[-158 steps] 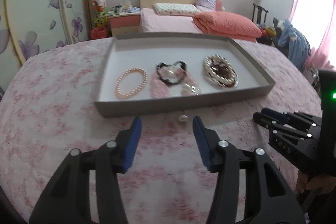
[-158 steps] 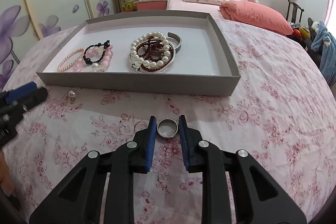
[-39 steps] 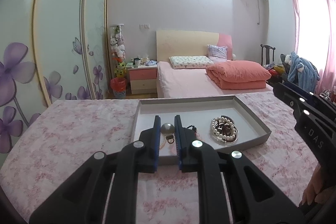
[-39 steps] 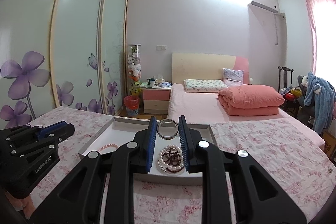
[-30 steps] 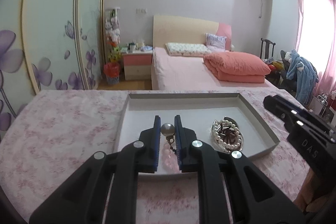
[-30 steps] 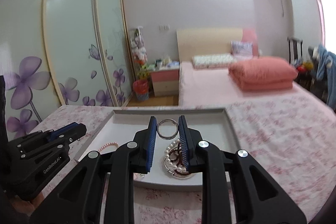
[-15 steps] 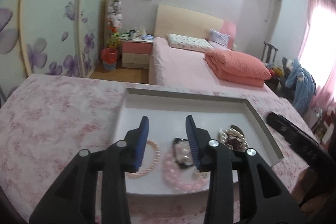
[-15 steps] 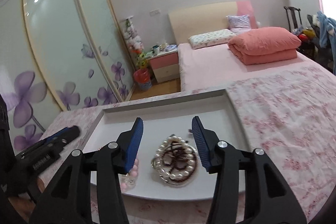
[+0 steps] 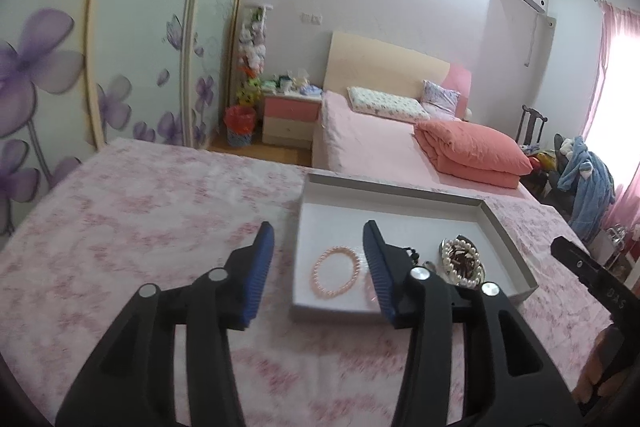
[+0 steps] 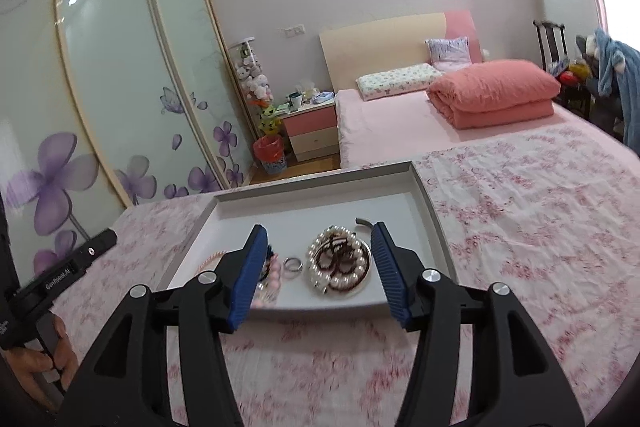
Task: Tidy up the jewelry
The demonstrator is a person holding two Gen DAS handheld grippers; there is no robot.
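Observation:
A grey tray [image 9: 394, 193] [image 10: 436, 223] sits on the pink floral bedspread. In it lie a pink bead bracelet [image 9: 335, 271], a pearl bracelet coiled with dark beads [image 10: 340, 264] [image 9: 462, 261], a silver ring [image 10: 293, 265], pink and black bracelets [image 10: 271, 277] and a metal cuff [image 10: 365, 222]. My left gripper [image 9: 318, 275] is open and empty above the tray's left front edge. My right gripper [image 10: 318, 267] is open and empty above the tray's front.
The floral bedspread [image 9: 140, 211] spreads all around the tray. Behind it are a second bed with a salmon duvet [image 10: 496, 91], a nightstand [image 10: 312, 127] and sliding wardrobe doors [image 10: 100, 75]. The other gripper shows at each view's edge [image 9: 592, 279] [image 10: 68, 271].
Both grippers held small pieces a second ago, the left a pearl earring, the right a silver ring. Both opened over the tray and have drawn back; the ring now lies in the tray.

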